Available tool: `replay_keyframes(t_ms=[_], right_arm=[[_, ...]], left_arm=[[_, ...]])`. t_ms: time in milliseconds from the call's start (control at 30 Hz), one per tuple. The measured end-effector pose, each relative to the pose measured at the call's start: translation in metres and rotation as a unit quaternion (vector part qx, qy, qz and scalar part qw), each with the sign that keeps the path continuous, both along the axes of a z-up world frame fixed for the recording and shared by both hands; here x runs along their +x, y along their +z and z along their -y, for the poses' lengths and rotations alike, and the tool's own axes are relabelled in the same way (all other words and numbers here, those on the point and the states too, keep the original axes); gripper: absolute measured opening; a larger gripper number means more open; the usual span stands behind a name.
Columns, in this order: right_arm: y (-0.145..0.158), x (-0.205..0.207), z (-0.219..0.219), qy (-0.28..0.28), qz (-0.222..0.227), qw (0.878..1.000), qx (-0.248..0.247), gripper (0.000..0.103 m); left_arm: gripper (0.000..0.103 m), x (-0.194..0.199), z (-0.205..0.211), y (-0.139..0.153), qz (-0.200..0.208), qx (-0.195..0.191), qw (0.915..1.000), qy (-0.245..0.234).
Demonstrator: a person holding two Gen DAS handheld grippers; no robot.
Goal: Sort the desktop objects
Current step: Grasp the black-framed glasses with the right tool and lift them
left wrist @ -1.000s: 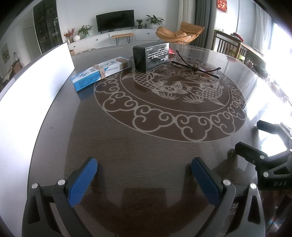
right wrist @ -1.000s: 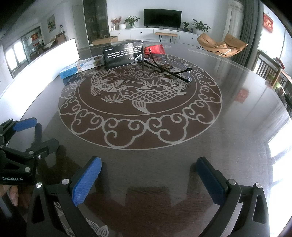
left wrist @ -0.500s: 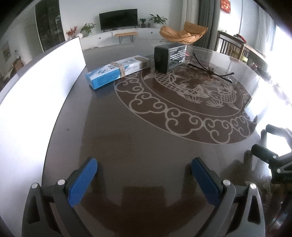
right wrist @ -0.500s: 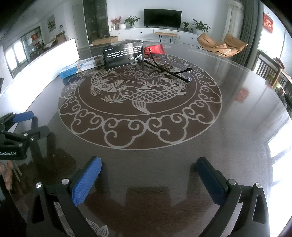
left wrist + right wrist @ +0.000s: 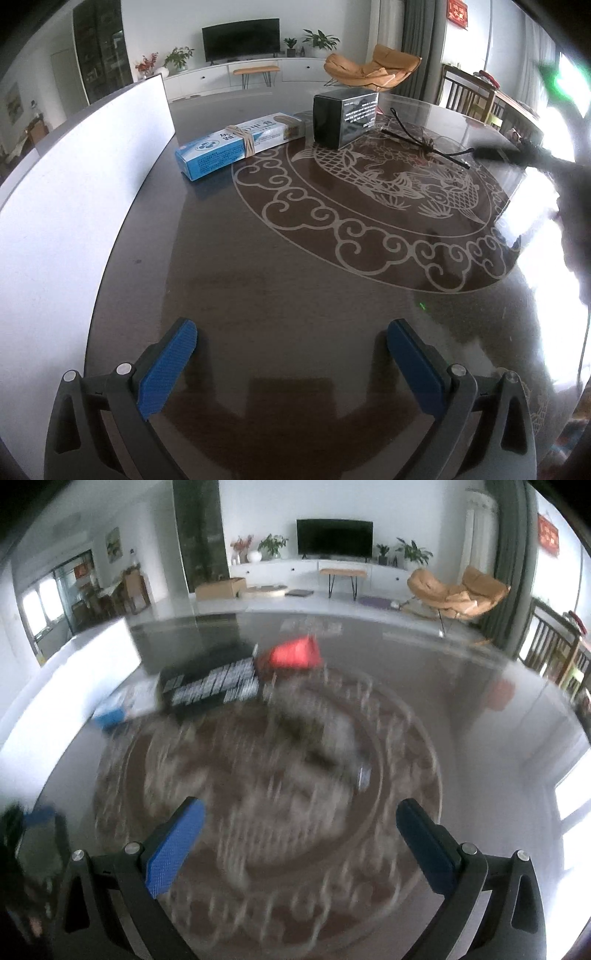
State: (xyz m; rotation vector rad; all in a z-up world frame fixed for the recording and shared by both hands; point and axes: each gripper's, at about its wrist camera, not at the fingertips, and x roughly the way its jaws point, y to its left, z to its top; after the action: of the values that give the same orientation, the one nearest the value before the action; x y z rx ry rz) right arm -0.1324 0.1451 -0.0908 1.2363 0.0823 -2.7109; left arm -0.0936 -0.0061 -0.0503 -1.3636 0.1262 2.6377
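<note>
Dark round glossy counter with pale fish-and-cloud inlay. Laid on it: blue-white banded carton, black printed box, black-framed glasses, red packet.

Both wrist cameras face across the table, sharing the black box.
</note>
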Motion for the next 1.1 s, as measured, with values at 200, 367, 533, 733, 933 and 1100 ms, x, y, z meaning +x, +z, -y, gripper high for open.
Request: replay_keyframes(t_ms=[200,367,533,733,933,1100], right_arm=[[-0.004,-0.075,0.018,0.043,0.028,0.997,0.063,0.103],[-0.027,-0.104,0.025,0.033,0.07,0.995,0.064,0.103],[-0.042,-0.11,0.026,0.039,0.099,0.994,0.03,0.085],[-0.026,-0.087,0.015,0.039,0.081,0.996,-0.007,0.027],[-0.024,-0.009,0.017,0.06,0.068,0.996,-0.009,0.027],[-0.028,0.073,0.027,0.079,0.035,0.996,0.019,0.027]], left_arm=[[0.103,0.001,-0.001,0.0,-0.001,-0.002,1.0,0.001],[0.103,0.001,-0.001,0.0,-0.001,-0.002,1.0,0.001],[0.103,0.002,-0.001,0.001,-0.001,-0.002,1.0,0.001],[0.103,0.001,-0.001,0.0,-0.001,-0.002,1.0,0.001],[0.103,0.001,-0.001,0.0,-0.001,-0.002,1.0,0.001],[0.103,0.001,-0.001,0.001,-0.001,-0.002,1.0,0.001]])
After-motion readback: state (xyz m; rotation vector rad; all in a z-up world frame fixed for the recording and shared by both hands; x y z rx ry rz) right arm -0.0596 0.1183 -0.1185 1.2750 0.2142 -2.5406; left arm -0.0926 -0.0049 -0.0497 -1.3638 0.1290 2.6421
